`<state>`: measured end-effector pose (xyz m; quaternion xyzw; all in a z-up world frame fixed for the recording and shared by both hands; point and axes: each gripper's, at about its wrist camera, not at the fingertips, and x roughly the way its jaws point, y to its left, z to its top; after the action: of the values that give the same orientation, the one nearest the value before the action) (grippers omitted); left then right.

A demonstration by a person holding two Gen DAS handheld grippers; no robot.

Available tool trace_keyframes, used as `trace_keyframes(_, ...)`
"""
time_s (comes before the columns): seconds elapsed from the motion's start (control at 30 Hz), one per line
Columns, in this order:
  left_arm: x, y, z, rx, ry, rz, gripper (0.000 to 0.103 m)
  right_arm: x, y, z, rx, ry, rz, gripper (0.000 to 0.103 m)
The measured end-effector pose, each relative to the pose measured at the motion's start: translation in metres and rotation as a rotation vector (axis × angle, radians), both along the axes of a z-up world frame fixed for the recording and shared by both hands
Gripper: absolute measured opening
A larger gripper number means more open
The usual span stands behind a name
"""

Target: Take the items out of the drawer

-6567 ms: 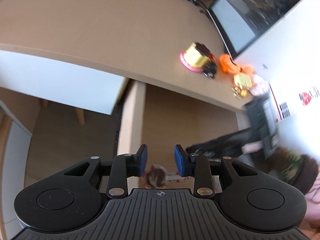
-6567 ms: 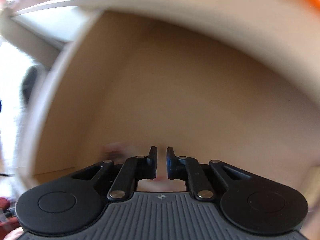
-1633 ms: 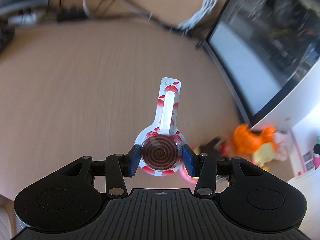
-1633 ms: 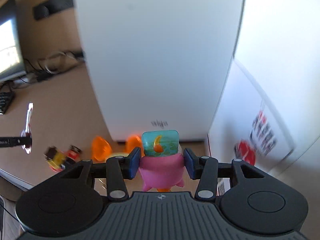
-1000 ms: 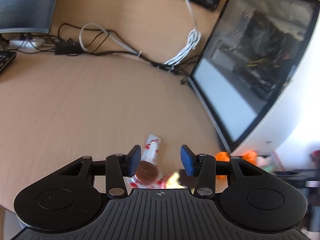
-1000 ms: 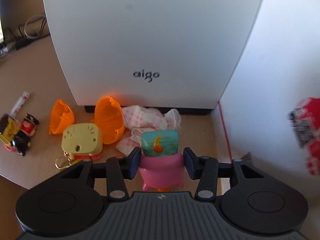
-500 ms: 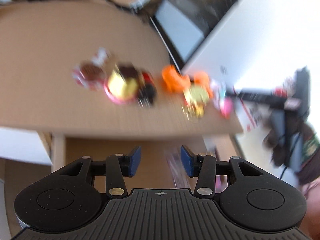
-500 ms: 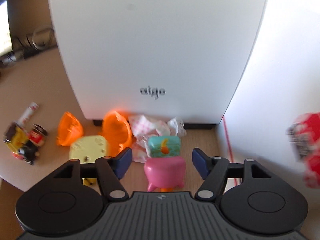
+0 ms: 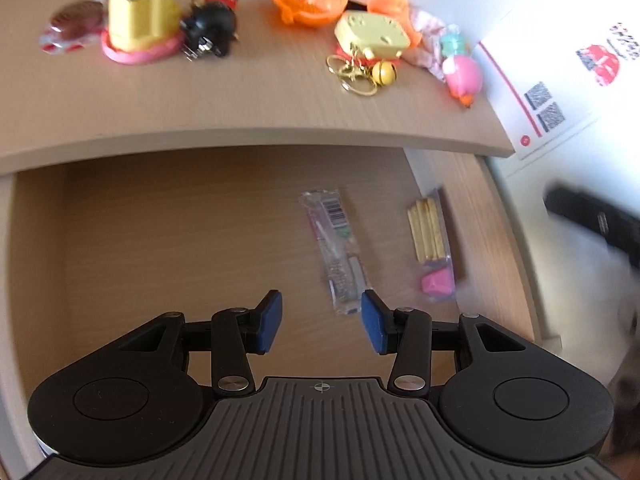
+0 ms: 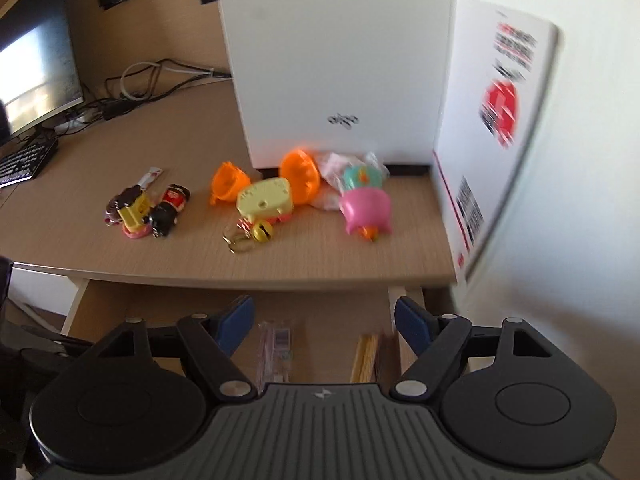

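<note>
Two items are left in the drawer [image 9: 160,232]: a clear toothbrush packet [image 9: 334,248] in the middle and a small bag of yellow sticks [image 9: 430,244] near its right wall. I angle my left tongs [image 9: 321,322] down over the packet, jaws apart and empty, so they can straddle it. My right tongs [image 10: 324,322] hang above the drawer front; their jaws have just been opening and hold nothing, because the pink toy [image 10: 365,208] now sits on the bench [image 10: 320,256] beside the other unloaded trinkets.
</note>
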<state>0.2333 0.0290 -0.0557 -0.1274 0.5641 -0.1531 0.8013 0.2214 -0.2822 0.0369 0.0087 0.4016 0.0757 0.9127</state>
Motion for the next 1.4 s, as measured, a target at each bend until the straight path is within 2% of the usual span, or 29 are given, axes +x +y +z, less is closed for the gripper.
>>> trace_keyframes(0.13,0.011,-0.016,-0.007,0.028,0.005,0.028,0.048,-0.017,-0.006,-0.017,-0.016,0.054,0.004,0.08)
trace_keyframes(0.33,0.018,-0.042,-0.012,0.055,-0.004,-0.001,0.048,-0.03,-0.001,-0.034,-0.157,0.095,0.058,0.08)
trace_keyframes(0.5,0.021,-0.052,-0.026,0.038,0.02,0.01,0.048,-0.028,-0.007,-0.039,-0.19,0.089,0.067,0.079)
trace_keyframes(0.67,0.024,-0.062,-0.044,0.025,0.045,0.002,0.048,-0.027,-0.013,-0.049,-0.177,0.119,0.097,0.079)
trace_keyframes(0.83,0.025,-0.079,-0.06,0.146,0.031,-0.011,0.048,-0.027,-0.015,-0.055,-0.178,0.132,0.11,0.079)
trace_keyframes(0.97,0.025,-0.089,-0.074,0.184,0.055,-0.022,0.049,-0.028,-0.017,-0.058,-0.184,0.137,0.112,0.079)
trace_keyframes(1.1,0.018,-0.094,-0.076,0.196,0.018,-0.058,0.048,-0.025,-0.018,-0.058,-0.193,0.13,0.106,0.079)
trace_keyframes(1.23,0.012,-0.091,-0.076,0.208,0.01,-0.096,0.04,-0.026,-0.018,-0.058,-0.177,0.13,0.119,0.079)
trace_keyframes(1.27,0.022,-0.088,-0.074,0.202,0.022,-0.087,0.024,-0.026,-0.017,-0.059,-0.181,0.134,0.124,0.079)
trace_keyframes(1.4,0.008,-0.055,-0.056,0.144,0.018,-0.081,0.014,-0.022,-0.013,-0.062,-0.199,0.151,0.126,0.075)
